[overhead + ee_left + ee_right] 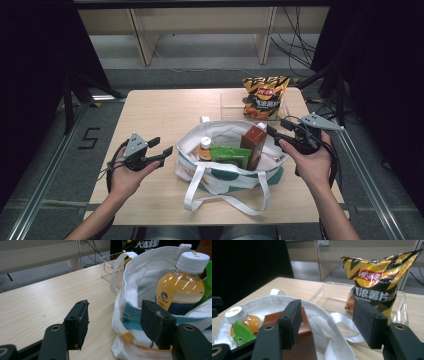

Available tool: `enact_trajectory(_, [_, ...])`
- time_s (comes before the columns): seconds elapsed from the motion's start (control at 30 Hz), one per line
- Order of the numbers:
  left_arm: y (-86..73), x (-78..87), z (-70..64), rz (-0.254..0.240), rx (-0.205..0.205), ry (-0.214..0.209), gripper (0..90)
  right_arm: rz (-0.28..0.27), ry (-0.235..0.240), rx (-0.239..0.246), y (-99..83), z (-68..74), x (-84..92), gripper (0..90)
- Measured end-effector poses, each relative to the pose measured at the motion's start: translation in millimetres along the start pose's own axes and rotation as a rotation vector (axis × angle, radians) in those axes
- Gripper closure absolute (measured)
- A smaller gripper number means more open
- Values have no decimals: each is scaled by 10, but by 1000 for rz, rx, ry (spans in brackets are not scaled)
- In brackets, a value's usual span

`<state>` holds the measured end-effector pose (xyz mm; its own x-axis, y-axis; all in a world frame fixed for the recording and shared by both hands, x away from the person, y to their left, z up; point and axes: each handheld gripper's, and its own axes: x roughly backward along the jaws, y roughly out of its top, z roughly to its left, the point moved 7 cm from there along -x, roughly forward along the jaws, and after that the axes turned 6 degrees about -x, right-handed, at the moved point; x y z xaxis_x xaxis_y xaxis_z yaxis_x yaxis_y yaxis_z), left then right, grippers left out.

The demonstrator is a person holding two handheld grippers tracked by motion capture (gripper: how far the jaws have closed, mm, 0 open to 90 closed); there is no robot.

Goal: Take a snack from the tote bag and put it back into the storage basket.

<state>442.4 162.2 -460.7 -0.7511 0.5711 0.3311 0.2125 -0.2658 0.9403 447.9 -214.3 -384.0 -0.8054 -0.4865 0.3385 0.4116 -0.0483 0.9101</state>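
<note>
A pale wooden table (165,110) stands in a dim room, and a white tote bag (220,177) sits near its front edge. Inside the bag stand an orange drink bottle (204,148), a green packet (230,155) and a brown carton (253,143). Behind the bag, a chips bag (265,97) stands in a clear tray (231,102). Left of the bag, the left gripper (162,146) is spread, holding nothing. At the bag's right rim, beside the carton, the right gripper (275,127) is spread and empty
</note>
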Motion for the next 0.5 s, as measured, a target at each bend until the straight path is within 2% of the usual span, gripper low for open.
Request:
enact_trajectory(0.03, [-1, 2, 0, 0, 1, 0, 392, 1, -2, -8, -1, 13, 5, 397])
enact_trajectory(0.1, [-8, 12, 5, 8, -2, 4, 393, 3, 10, 13, -6, 24, -4, 384])
enact_trajectory(0.17, [-10, 15, 14, 9, 0, 7, 393, 19, 36, -18, -35, 86, -19, 368])
enact_trajectory(0.23, [-5, 12, 21, 6, 0, 8, 392, 14, 52, 15, -49, 112, -45, 352])
enact_trajectory(0.3, [-5, 8, 18, 7, 3, 7, 392, 22, 74, 19, -76, 172, -72, 326])
enact_trajectory(0.37, [-9, 4, 13, 8, 3, 5, 393, 29, 88, 48, -96, 219, -100, 309])
enact_trajectory(0.5, [-6, 7, 10, 7, 2, 3, 392, 30, 116, 52, -108, 308, -138, 287])
